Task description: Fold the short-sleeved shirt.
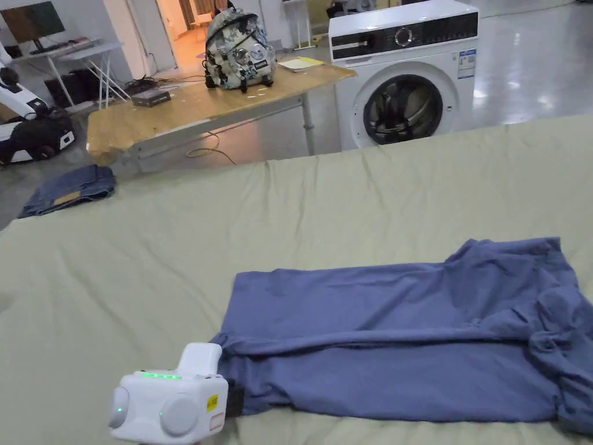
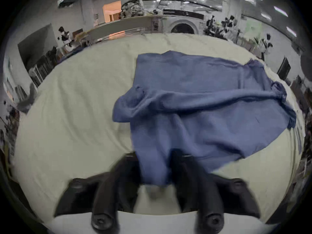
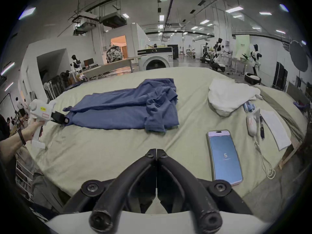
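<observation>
The blue short-sleeved shirt (image 1: 399,342) lay lengthwise on the pale green bed (image 1: 174,272), already doubled along its length, with a ridge of cloth running down its middle and the sleeves and collar bunched at the person's right end. At the other end, the left hand-held gripper (image 2: 155,170) had the hem corner between its jaws; in its own view the cloth ran down between the two black jaws, so it appeared to be clamped on the shirt. The right hand-held gripper (image 3: 156,155) hovered over bare bedsheet near the bed's front edge, well apart from the shirt, its jaws closed on nothing. The step in hand looked like bringing the hem end across toward the sleeve end. To do that well, the left corner would want lifting only high enough to clear the lower layers, then carrying straight along the shirt's length so the edges stay lined up. The free gripper could open and take the other hem corner, or pin the rumpled sleeve end first and smooth it, since that lump would otherwise be trapped inside the fold. To the right, a phone (image 3: 224,156) lay on the bed near the right gripper, with a white cloth (image 3: 231,95) farther off.
</observation>
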